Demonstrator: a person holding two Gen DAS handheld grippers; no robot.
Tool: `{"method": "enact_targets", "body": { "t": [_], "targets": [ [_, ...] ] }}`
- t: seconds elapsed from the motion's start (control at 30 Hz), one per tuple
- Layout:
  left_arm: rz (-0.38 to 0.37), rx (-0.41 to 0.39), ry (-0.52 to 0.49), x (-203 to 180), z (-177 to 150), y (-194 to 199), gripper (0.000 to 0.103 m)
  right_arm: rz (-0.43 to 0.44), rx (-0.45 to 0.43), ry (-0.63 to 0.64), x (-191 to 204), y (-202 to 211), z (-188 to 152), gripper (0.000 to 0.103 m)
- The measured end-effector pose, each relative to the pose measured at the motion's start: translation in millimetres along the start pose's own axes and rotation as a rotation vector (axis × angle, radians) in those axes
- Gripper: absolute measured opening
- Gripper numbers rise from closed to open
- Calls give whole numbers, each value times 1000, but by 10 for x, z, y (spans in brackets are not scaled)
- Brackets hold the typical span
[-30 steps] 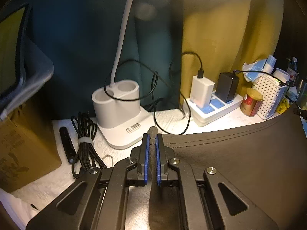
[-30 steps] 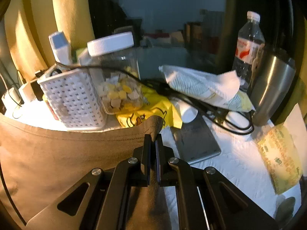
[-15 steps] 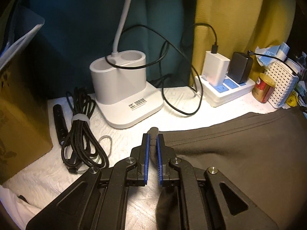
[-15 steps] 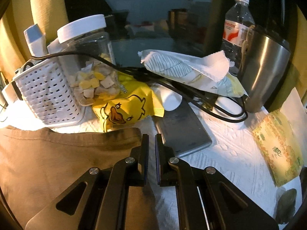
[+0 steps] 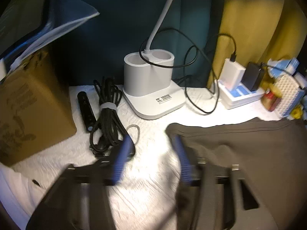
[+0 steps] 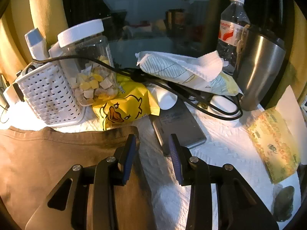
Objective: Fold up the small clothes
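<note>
A brown garment (image 5: 249,153) lies flat on the white towel-covered table (image 5: 153,172); its far hem runs across both views. My left gripper (image 5: 151,143) is open and blurred, with the garment's left corner just by its right finger. My right gripper (image 6: 153,140) is open over the garment's right corner (image 6: 67,153); the left finger lies above the cloth, the right finger above the bare towel. Neither holds anything.
Left view: cardboard box (image 5: 28,105), black remote (image 5: 86,111), cable bundle (image 5: 107,118), white lamp base (image 5: 153,88), power strip (image 5: 239,94). Right view: white basket (image 6: 49,97), snack jar (image 6: 90,65), yellow duck packet (image 6: 122,109), grey phone (image 6: 178,126), steel tumbler (image 6: 261,67), water bottle (image 6: 232,25), tissue pack (image 6: 274,145).
Both grippers held the garment's far corners raised, lowered them to the table and opened. The right let go first, then the left; the cloth now lies flat.
</note>
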State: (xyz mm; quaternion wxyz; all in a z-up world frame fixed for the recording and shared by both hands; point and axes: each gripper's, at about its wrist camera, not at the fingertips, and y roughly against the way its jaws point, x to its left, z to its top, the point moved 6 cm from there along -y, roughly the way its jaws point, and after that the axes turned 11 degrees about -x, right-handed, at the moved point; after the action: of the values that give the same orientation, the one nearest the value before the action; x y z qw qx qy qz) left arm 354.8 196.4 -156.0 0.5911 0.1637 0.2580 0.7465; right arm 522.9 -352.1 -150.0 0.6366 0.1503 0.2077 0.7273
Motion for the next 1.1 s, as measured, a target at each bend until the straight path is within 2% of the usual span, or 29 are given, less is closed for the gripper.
{"method": "enact_targets", "body": {
  "t": [0.5,1.1],
  "targets": [
    [-38,15,40,-110,-323,544,57,-33,-6,50,13,535,-176,38],
    [-87,5,79,-312,-713,1209,57,-8,9,85,-29,1169,-614,39]
  ]
}}
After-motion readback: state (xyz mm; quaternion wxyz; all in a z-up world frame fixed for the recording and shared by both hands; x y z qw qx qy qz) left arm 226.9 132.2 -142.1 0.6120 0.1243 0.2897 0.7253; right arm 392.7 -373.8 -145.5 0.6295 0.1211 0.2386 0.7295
